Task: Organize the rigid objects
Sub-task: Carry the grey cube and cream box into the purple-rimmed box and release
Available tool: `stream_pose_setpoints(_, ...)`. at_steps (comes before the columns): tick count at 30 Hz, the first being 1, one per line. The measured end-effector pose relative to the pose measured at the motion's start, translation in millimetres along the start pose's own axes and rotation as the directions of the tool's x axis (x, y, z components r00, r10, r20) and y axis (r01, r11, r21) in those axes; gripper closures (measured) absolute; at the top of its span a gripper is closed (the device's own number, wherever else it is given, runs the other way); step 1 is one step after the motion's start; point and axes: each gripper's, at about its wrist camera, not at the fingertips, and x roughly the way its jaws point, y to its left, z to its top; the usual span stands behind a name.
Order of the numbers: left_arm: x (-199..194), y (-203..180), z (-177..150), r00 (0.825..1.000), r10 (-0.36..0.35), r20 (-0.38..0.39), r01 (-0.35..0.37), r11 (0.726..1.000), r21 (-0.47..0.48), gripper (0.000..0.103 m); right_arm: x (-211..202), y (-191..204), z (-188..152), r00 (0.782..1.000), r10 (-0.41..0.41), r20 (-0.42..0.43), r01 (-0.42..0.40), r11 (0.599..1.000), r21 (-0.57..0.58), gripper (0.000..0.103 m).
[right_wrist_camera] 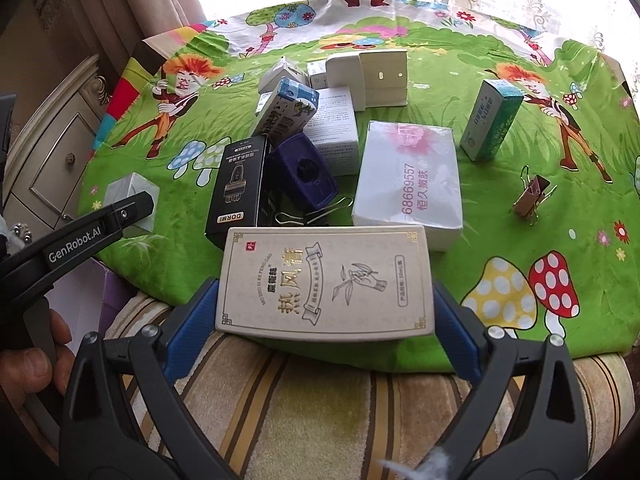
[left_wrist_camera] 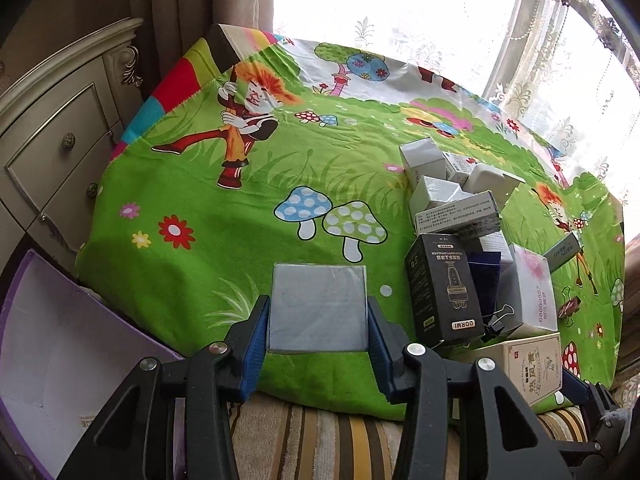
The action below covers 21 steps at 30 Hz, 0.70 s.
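Boxes of rigid cardboard crowd a green cartoon-print cloth. At six o'clock in the left wrist view, the left gripper clamps a small square silver-grey box. At six o'clock in its own view, the right gripper grasps a flat cream carton with gold trim, just before a black DORMI box and white pink-printed box.

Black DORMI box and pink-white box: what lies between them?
In the right wrist view, a dark blue box and black binder clips lie between the DORMI box and the pink-white box.
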Motion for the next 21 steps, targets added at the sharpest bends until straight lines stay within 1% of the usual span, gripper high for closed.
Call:
stream_pose_setpoints(3, -12, -2, -11, 1.000, -0.012, 0.004, 0.012, 1.000, -0.009, 0.057, -2, -2, -2, 1.000, 0.017, 0.006, -0.017, 1.000, 0.007, 0.004)
stream_pose_setpoints(9, -28, -7, -27, 1.000, -0.018, 0.008, 0.018, 1.000, 0.005, 0.057, -8, -3, -5, 0.999, 0.046, 0.017, -0.046, 0.999, 0.017, 0.004)
stream_pose_setpoints(21, -45, -1, -40, 0.999, -0.040, 0.015, 0.040, 0.999, -0.004, 0.057, -24, 5, -11, 0.997, 0.058, 0.040, -0.058, 0.998, -0.012, 0.004)
